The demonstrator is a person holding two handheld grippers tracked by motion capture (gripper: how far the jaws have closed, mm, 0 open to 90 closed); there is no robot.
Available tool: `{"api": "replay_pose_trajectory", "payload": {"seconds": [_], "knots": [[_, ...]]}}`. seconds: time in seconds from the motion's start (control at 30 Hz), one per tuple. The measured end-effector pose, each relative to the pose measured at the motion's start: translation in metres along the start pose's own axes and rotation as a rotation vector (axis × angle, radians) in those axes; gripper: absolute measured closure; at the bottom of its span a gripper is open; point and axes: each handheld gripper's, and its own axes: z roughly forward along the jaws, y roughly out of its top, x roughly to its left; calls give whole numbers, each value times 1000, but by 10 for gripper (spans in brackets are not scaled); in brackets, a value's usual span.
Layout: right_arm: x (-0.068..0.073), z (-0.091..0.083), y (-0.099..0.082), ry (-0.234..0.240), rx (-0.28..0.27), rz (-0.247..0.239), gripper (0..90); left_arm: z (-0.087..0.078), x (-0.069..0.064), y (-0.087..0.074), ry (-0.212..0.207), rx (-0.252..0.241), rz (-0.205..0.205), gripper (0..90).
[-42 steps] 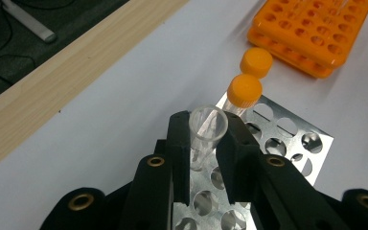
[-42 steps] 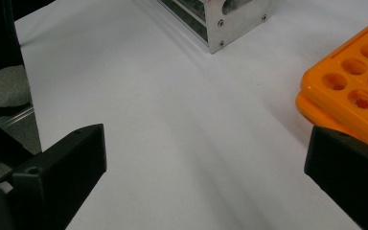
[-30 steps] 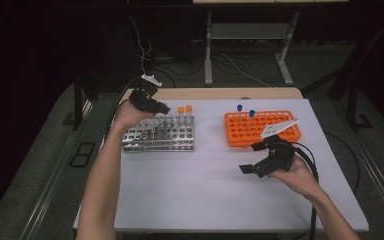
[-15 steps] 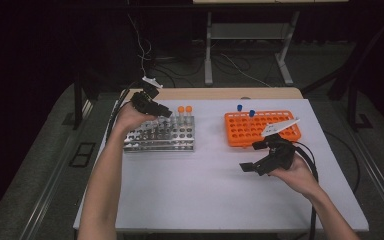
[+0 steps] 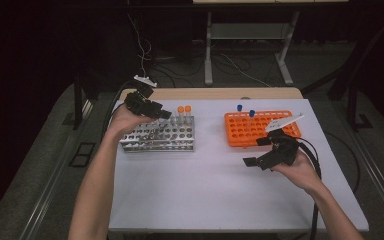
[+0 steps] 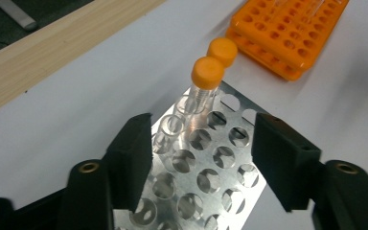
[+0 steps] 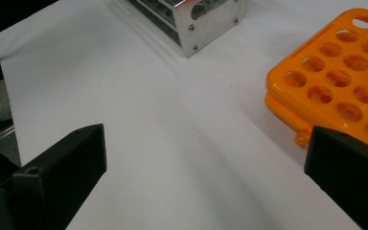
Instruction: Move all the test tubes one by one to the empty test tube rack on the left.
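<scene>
From above, the left gripper [image 5: 152, 111] hangs over the back left part of the metal rack [image 5: 158, 135], which sits on the white counter [image 5: 205, 190]; its fingers have just been opening and now stand partly apart with nothing pressed between them. Two orange-capped tubes [image 5: 184, 113] stand side by side in the rack's far row, just right of that gripper. Well apart to the right, the right gripper [image 5: 262, 152] is held above bare counter just in front of the orange rack [image 5: 260, 129], which carries two blue-capped tubes [image 5: 245, 110] at its back edge. In the left gripper view, the black fingers [image 6: 134, 160] frame the metal rack's hole grid [image 6: 206, 179] from above; an uncapped clear tube [image 6: 170, 130] stands in a hole close to the left finger, touching neither pad as far as I can see, and the nearer orange-capped tube [image 6: 206, 81] rises just beyond it. In the right gripper view, the fingers [image 7: 62, 167] are spread wide with only white counter between them, the orange rack's corner [image 7: 326, 81] at the right and the metal rack's end [image 7: 196, 24] at the top
</scene>
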Motion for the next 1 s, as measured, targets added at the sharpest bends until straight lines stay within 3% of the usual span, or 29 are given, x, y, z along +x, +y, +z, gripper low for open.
{"api": "replay_pose_trajectory", "payload": {"seconds": [0.27, 0.53, 1.0], "knots": [[-13, -7, 10, -39, 2, 12, 2, -24, -21, -11, -9, -61, -17, 197], [-27, -10, 20, -72, 6, 23, 3, -41, -39, -30, 17, -117, -45, 0], [-56, 5, 30, -139, 16, 49, 3, -50, -69, -59, -2, -167, -16, 0]]}}
